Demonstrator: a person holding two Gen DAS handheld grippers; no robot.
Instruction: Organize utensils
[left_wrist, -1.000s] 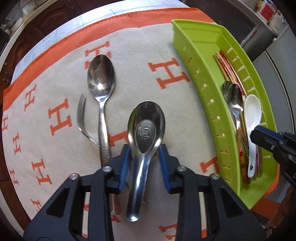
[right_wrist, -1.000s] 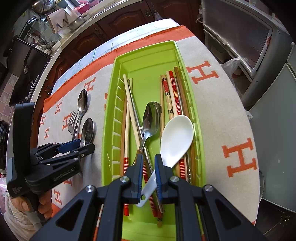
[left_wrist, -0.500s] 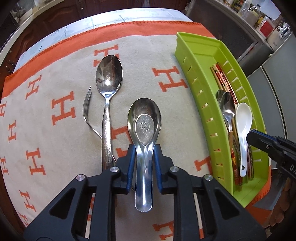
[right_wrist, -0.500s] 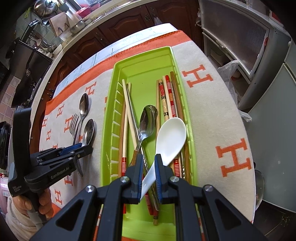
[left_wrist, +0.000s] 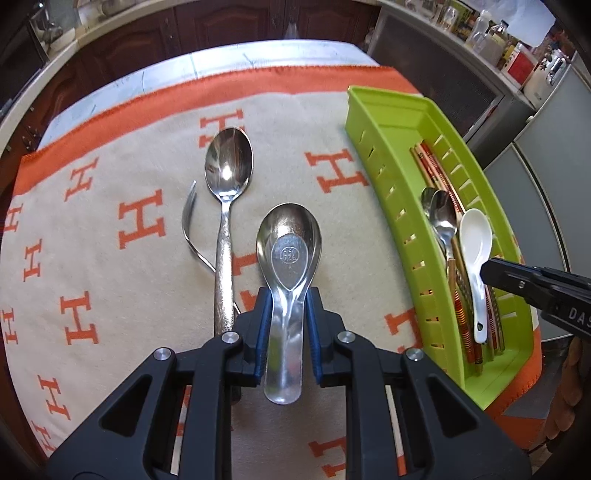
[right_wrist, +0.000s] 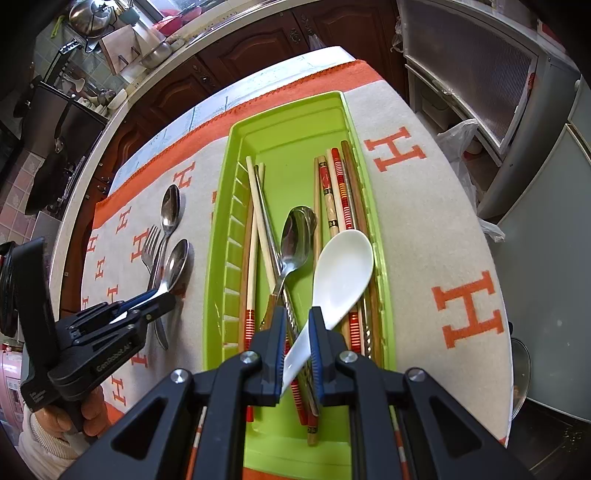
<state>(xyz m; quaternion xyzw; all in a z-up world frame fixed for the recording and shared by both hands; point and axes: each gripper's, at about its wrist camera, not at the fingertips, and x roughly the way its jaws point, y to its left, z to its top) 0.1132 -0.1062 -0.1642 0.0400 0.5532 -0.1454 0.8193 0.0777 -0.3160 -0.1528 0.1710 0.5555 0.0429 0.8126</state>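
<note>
Over at left of the left wrist view, a fork (left_wrist: 190, 225) and long steel spoon (left_wrist: 226, 206) lie unsorted on the cloth-covered surface (left_wrist: 110, 155). Centre frame, the left tool (left_wrist: 286, 325) has just clenched on the metal soup spoon (left_wrist: 289, 258). At right, the green tray (left_wrist: 391, 184) holds chopsticks (right_wrist: 334, 195), a spoon (right_wrist: 297, 240), and the white spoon (right_wrist: 341, 273), gripped by the right tool (right_wrist: 297, 350).

Both grippers are black plastic frames with triangular cutouts, silver screws at the joints and blue pads lining the fingers. The left gripper (right_wrist: 147, 301) carries white lettering along its side; a cream knitted sleeve (right_wrist: 37, 439) shows behind it.
</note>
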